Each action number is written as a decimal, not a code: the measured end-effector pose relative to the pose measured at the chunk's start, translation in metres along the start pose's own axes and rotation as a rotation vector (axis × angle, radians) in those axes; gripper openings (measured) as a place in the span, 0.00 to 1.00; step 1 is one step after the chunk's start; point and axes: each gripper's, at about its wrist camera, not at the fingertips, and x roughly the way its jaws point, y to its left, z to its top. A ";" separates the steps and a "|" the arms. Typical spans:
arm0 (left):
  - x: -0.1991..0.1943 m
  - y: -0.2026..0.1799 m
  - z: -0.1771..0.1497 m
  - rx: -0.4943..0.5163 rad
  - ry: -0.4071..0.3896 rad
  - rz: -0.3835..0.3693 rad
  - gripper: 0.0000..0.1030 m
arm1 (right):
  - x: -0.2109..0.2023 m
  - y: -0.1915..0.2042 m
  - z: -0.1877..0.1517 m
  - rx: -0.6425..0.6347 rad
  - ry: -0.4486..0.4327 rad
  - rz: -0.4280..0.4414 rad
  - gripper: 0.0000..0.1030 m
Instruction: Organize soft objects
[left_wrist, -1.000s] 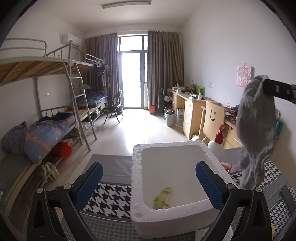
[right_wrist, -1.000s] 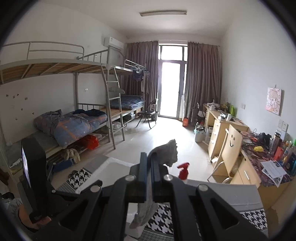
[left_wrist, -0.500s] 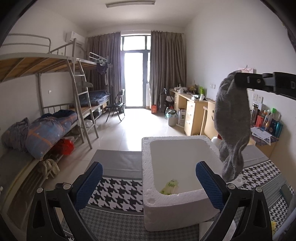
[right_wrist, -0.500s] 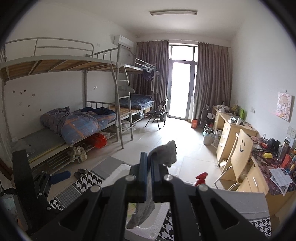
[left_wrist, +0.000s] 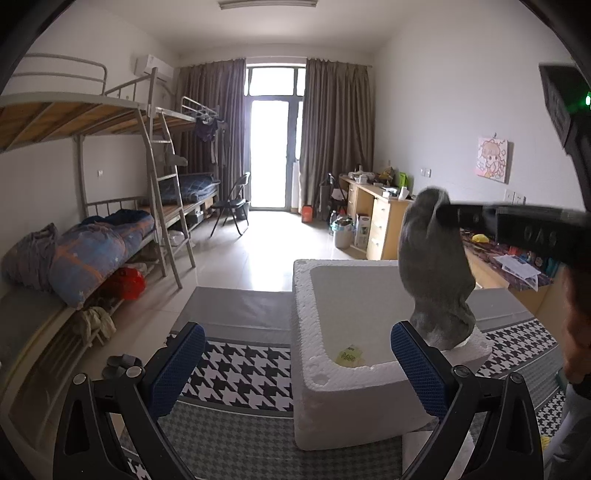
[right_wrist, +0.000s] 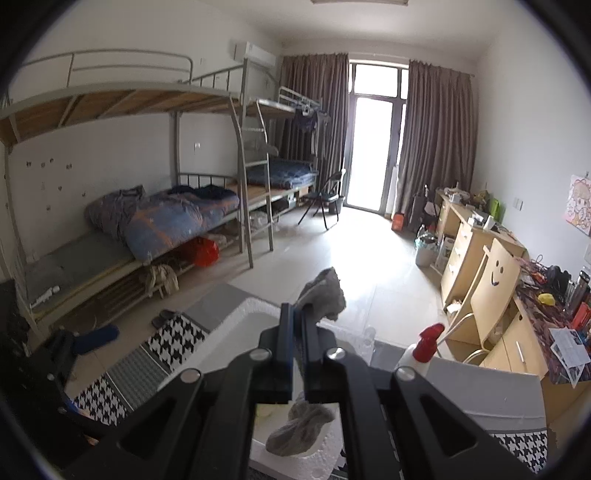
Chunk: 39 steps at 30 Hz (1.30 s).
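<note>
The grey sock (left_wrist: 432, 266) hangs from the right hand-held gripper (right_wrist: 297, 321), whose two fingers are pressed together on the sock's upper end. In the left wrist view the sock sits right of centre; its lower end rests on the right rim of the white foam box (left_wrist: 321, 384). In the right wrist view the top of the sock bunches above the clamped fingers at frame centre, and the lower end lies crumpled on the box rim at the bottom centre of the frame.

The foam box is open at the top. A small yellow-green packet (left_wrist: 349, 356) lies on its floor near the front wall. The box stands on a black-and-white houndstooth mat (left_wrist: 243, 365) with grey bands.

The left hand-held gripper (left_wrist: 295, 365) fills the lower part of the left wrist view. Its blue-padded fingers (left_wrist: 177, 365) stand wide apart with nothing between the pads; the left finger is over the mat and the right finger is in front of the box's right front corner.

A white spray bottle with a red trigger (right_wrist: 419, 350) stands just right of the right hand-held gripper in the right wrist view, beyond the box.

Further out, a metal bunk bed (left_wrist: 110, 206) runs along the left of both views, with a rolled blue quilt (left_wrist: 99, 247) on the lower bunk. Wooden desks (right_wrist: 476, 251) and a chair with a smiling face on its back (right_wrist: 496, 273) line the right wall. A curtained glass door (left_wrist: 269, 155) closes the far end of the room.
</note>
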 end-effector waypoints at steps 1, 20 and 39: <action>0.000 0.000 -0.001 -0.001 0.001 0.001 0.98 | 0.003 0.000 -0.003 -0.002 0.015 0.003 0.06; -0.004 0.013 -0.003 -0.020 0.009 0.007 0.98 | 0.038 0.005 -0.023 -0.038 0.188 0.003 0.64; -0.021 -0.020 -0.003 0.034 -0.014 -0.068 0.98 | -0.025 -0.012 -0.032 0.036 0.058 -0.058 0.75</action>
